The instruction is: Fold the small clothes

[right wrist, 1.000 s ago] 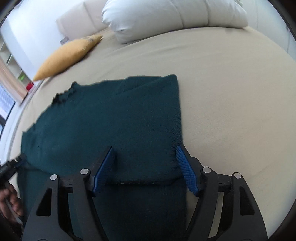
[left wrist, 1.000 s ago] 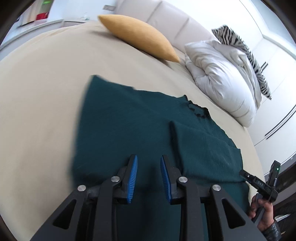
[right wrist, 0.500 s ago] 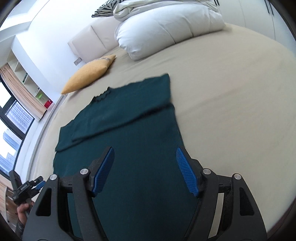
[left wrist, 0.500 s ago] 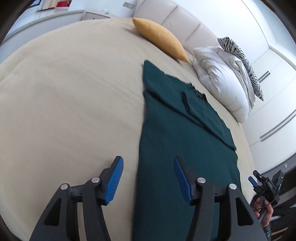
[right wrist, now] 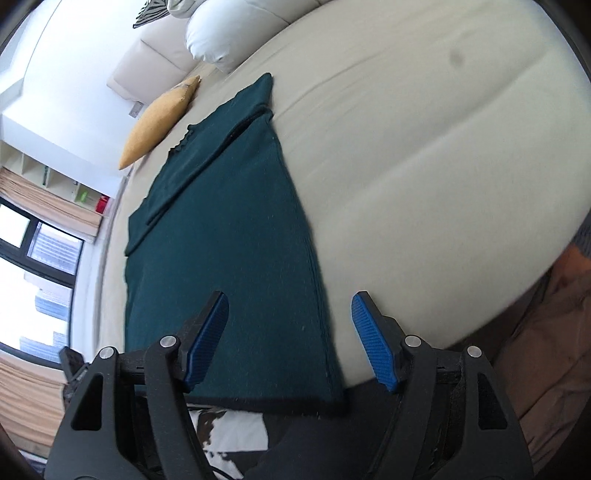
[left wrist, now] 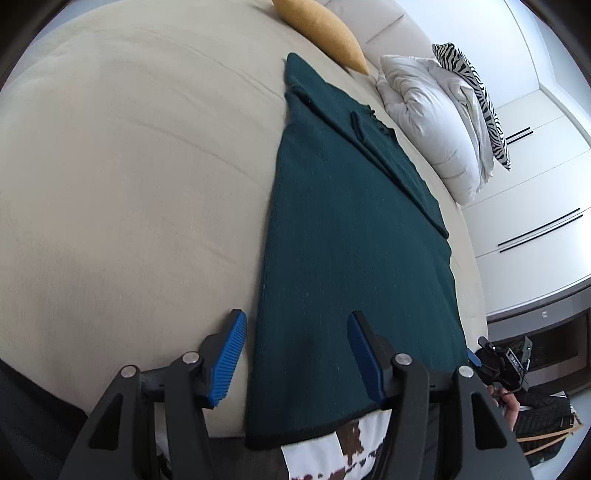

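Observation:
A dark teal knit garment (left wrist: 351,236) lies flat on the beige bed (left wrist: 129,184), its sleeves folded across the far end and its near hem hanging over the bed's edge. It also shows in the right wrist view (right wrist: 229,240). My left gripper (left wrist: 295,354) is open and empty, hovering above the garment's near left corner. My right gripper (right wrist: 288,339) is open and empty above the near right corner. The right gripper also shows at the edge of the left wrist view (left wrist: 506,362).
A mustard cushion (left wrist: 325,29), white pillows (left wrist: 432,122) and a zebra-print pillow (left wrist: 476,99) lie at the head of the bed. A cowhide rug (left wrist: 332,454) lies below the bed's near edge. A window (right wrist: 33,258) and shelves are on the left.
Both grippers have pulled back from the folded sleeves toward the near hem. The left gripper went from nearly closed to wide open. The garment has not moved.

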Demonstrator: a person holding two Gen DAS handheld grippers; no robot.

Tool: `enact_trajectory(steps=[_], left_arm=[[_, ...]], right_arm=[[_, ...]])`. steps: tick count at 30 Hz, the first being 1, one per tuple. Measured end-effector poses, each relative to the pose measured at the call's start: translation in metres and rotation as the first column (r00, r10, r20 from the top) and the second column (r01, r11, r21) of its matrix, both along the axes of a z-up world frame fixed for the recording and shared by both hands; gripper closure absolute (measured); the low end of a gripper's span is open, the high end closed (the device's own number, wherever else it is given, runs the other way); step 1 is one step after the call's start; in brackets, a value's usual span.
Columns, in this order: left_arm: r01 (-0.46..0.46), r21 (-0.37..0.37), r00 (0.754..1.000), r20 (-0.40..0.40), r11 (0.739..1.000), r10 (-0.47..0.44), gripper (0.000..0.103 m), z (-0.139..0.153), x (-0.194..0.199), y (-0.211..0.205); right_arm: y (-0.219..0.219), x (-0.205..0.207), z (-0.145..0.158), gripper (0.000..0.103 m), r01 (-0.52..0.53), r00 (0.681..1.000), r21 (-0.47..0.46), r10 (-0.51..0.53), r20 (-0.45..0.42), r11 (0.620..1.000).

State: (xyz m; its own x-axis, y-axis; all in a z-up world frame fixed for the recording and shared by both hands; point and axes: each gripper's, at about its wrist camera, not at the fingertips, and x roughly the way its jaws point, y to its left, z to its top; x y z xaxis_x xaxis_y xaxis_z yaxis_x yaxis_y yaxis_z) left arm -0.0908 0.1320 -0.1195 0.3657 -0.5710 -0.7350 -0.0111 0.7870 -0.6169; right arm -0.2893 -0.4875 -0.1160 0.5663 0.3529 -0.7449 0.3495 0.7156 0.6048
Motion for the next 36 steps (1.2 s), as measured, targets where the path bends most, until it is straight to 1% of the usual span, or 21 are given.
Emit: enact_trajectory(steps=[5, 11, 13, 14, 15, 16, 18, 20, 22, 24, 26, 31, 34, 36], left_arm=[[0.019, -0.048, 0.999, -0.041, 0.999, -0.021, 0.043, -0.005, -0.007, 0.008], [0.044, -0.093, 0.995, -0.081, 0.995, -0.052, 0.043, -0.011, -0.018, 0.011], [0.056, -0.096, 0.994, -0.090, 0.994, -0.065, 0.046, -0.012, -0.019, 0.010], [0.061, -0.093, 0.993, -0.093, 0.994, -0.070, 0.049, -0.013, -0.019, 0.009], [0.061, -0.087, 0.993, -0.093, 0.994, -0.069, 0.055, -0.012, -0.019, 0.009], [0.060, -0.084, 0.993, -0.096, 0.995, -0.068, 0.059, -0.012, -0.018, 0.007], [0.052, -0.079, 0.992, -0.106, 0.996, -0.061, 0.076, -0.013, -0.017, 0.007], [0.050, -0.079, 0.992, -0.108, 0.996, -0.058, 0.083, -0.013, -0.017, 0.007], [0.046, -0.079, 0.993, -0.104, 0.996, -0.054, 0.085, -0.013, -0.018, 0.006], [0.039, -0.078, 0.994, -0.102, 0.996, -0.047, 0.091, -0.013, -0.018, 0.005], [0.031, -0.081, 0.995, -0.097, 0.996, -0.039, 0.093, -0.013, -0.018, 0.007], [0.012, -0.073, 0.996, -0.085, 0.997, -0.018, 0.095, -0.011, -0.018, 0.008], [0.003, -0.065, 0.997, -0.072, 0.998, -0.008, 0.096, -0.008, -0.020, 0.010], [-0.004, -0.065, 0.998, -0.063, 0.998, 0.000, 0.096, -0.007, -0.020, 0.011]], right_arm=[[-0.006, -0.015, -0.003, 0.036, 0.007, 1.000, 0.063, -0.008, 0.010, 0.998], [-0.001, -0.017, 0.000, 0.041, -0.022, 1.000, 0.089, 0.021, 0.013, 0.996], [0.000, -0.014, 0.001, 0.044, -0.028, 1.000, 0.094, 0.027, 0.010, 0.995], [0.001, -0.016, 0.001, 0.045, -0.029, 1.000, 0.096, 0.028, 0.008, 0.995], [0.001, -0.018, 0.001, 0.046, -0.026, 1.000, 0.100, 0.026, 0.006, 0.995], [0.000, -0.019, 0.001, 0.046, -0.026, 1.000, 0.102, 0.025, 0.005, 0.994], [-0.001, -0.022, 0.002, 0.047, -0.025, 1.000, 0.106, 0.025, 0.007, 0.994], [-0.001, -0.025, 0.002, 0.048, -0.026, 1.000, 0.105, 0.026, 0.003, 0.994], [-0.002, -0.027, 0.003, 0.048, -0.026, 1.000, 0.104, 0.026, -0.001, 0.994], [-0.003, -0.030, 0.003, 0.048, -0.022, 1.000, 0.106, 0.022, -0.004, 0.994], [-0.004, -0.032, 0.003, 0.048, -0.018, 1.000, 0.108, 0.019, -0.007, 0.994], [-0.006, -0.036, -0.001, 0.052, -0.016, 0.999, 0.108, 0.020, -0.036, 0.994], [-0.005, -0.036, -0.004, 0.058, -0.019, 0.999, 0.115, 0.023, -0.040, 0.993], [-0.003, -0.034, -0.005, 0.068, -0.030, 0.998, 0.114, 0.035, -0.043, 0.993]])
